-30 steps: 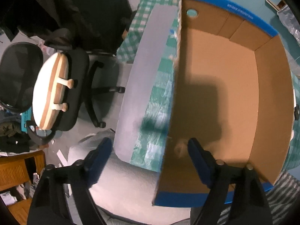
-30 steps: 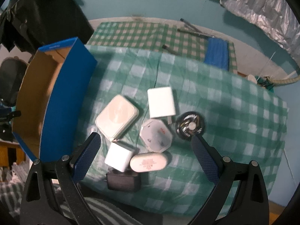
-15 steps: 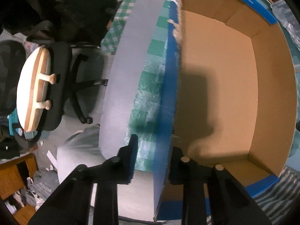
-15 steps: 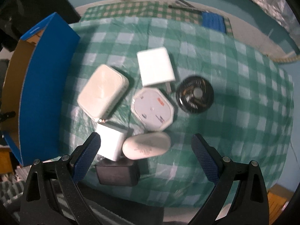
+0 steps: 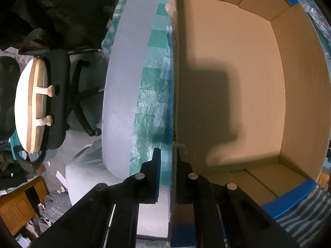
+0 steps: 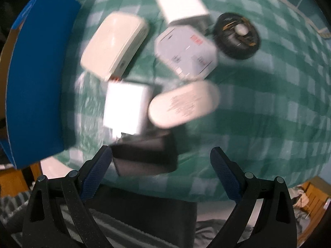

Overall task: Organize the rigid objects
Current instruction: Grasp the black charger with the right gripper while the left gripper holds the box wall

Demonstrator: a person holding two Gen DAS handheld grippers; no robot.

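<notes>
Now the left gripper (image 5: 166, 165) is closing its jaws on the wall of the brown cardboard box with blue outside (image 5: 173, 82), apparently to steady it. The right gripper (image 6: 159, 165), jaws wide apart and holding nothing, hangs over the black rectangular adapter (image 6: 144, 155) at six o'clock of the pile; next it should probably descend and close on it.

A lived-in home room is suggested: a desk (image 6: 269, 107) draped in green checked cloth, a black swivel chair (image 5: 62, 95), wooden furniture (image 5: 18, 208) and floor clutter are seen.

Green-checked tablecloth (image 6: 269, 107) (blue box (image 6: 37, 86))
</notes>
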